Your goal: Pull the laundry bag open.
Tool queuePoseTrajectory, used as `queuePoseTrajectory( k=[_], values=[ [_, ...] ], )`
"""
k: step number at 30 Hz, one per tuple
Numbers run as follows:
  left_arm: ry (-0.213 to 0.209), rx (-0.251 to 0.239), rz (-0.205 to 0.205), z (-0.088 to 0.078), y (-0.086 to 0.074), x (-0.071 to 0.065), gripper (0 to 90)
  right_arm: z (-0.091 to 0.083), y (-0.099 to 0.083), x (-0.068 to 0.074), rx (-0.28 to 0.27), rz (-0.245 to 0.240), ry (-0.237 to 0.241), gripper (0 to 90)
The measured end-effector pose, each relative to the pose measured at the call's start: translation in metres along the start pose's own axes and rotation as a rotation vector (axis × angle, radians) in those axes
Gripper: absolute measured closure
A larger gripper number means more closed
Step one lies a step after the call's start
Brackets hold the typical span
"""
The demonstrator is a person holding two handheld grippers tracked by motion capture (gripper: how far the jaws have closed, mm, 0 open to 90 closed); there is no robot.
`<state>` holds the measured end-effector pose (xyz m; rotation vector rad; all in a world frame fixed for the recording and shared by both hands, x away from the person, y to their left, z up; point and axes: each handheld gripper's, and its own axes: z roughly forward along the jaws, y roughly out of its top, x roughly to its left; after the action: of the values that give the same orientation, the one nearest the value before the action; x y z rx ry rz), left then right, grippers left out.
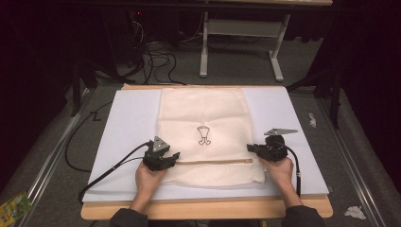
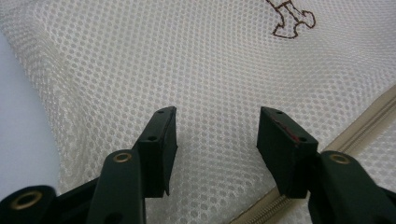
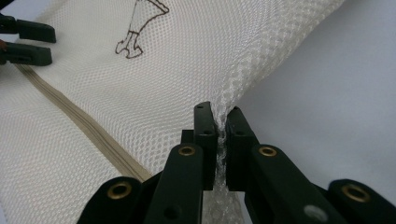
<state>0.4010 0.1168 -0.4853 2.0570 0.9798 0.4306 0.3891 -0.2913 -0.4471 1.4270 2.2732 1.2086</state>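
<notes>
Grey carpet and dark curtains surround a wooden table (image 1: 203, 211) topped with a pale lavender-white mat (image 1: 127, 123), on which a cream mesh laundry bag (image 1: 203, 111) lies flat.

At the right gripper (image 3: 221, 135), the jaws are pinched narrowly onto the bag's side edge, a thin fold of mesh squeezed between the pads. Just past that fold, on the outer side of these jaws, bare mat spreads wide and unobstructed. On their inner side a tan zipper (image 3: 88, 130) runs diagonally away across the mesh toward the other gripper's jaws at the far end.

At the left gripper (image 2: 215, 140), the jaws stand apart over the mesh with nothing clamped between them; whether their tips touch the fabric cannot be told. The zipper passes just beside the right-hand jaw, and the bag's edge with bare mat lies off to the left.

Ahead of both pairs of jaws, a small brown outline drawing (image 1: 204, 135) is stitched mid-bag; no readable lettering shows on it.

Beyond the bag, mat borders remain open on both sides, and cables (image 1: 156, 59) lie on the floor past the table's far edge.
</notes>
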Motion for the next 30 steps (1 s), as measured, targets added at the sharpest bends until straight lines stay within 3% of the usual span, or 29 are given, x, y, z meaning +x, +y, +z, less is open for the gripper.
queuePoseTrajectory(
  k=[12,15,17,19,25,30],
  values=[
    [-0.035,-0.007,-0.009,-0.004,0.006,-0.001,44.1,-0.008,0.011,0.006,-0.013,-0.030,0.009,87.6],
    [-0.060,0.001,0.010,-0.003,0.011,-0.008,47.0,-0.009,0.014,0.008,-0.021,-0.041,0.009,87.7],
    [-0.063,0.006,0.051,-0.002,0.015,-0.017,47.8,-0.010,0.015,0.009,-0.021,-0.044,0.008,87.7],
    [-0.088,-0.004,0.068,-0.002,0.019,-0.025,48.1,-0.011,0.016,0.011,-0.024,-0.049,0.009,87.7],
    [-0.152,-0.027,0.085,0.007,0.031,-0.047,48.9,-0.012,0.020,0.014,-0.019,-0.060,0.003,87.8],
    [-0.197,-0.015,0.109,0.015,0.038,-0.064,53.8,-0.013,0.023,0.017,-0.020,-0.069,0.007,87.7]
  ],
)
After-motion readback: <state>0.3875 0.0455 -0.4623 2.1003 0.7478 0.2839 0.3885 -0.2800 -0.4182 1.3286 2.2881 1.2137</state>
